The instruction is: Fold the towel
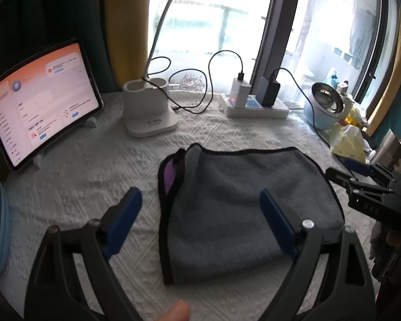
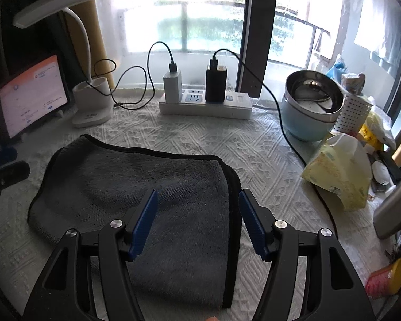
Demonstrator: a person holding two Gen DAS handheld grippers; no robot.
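Observation:
A grey towel [image 1: 240,200] with black trim lies folded on the white textured tablecloth; a purple inner patch shows at its left edge. It also shows in the right wrist view [image 2: 152,195]. My left gripper [image 1: 200,222] is open and empty, hovering over the towel's near left part. My right gripper [image 2: 196,222] is open and empty above the towel's right edge. The right gripper also shows at the right in the left wrist view [image 1: 361,182].
A tablet [image 1: 40,101] stands at the back left, a white lamp base [image 1: 149,109] beside it. A power strip [image 2: 205,104] with chargers and cables lies at the back. A blue pot [image 2: 310,104], a tissue pack [image 2: 339,171] and clutter crowd the right.

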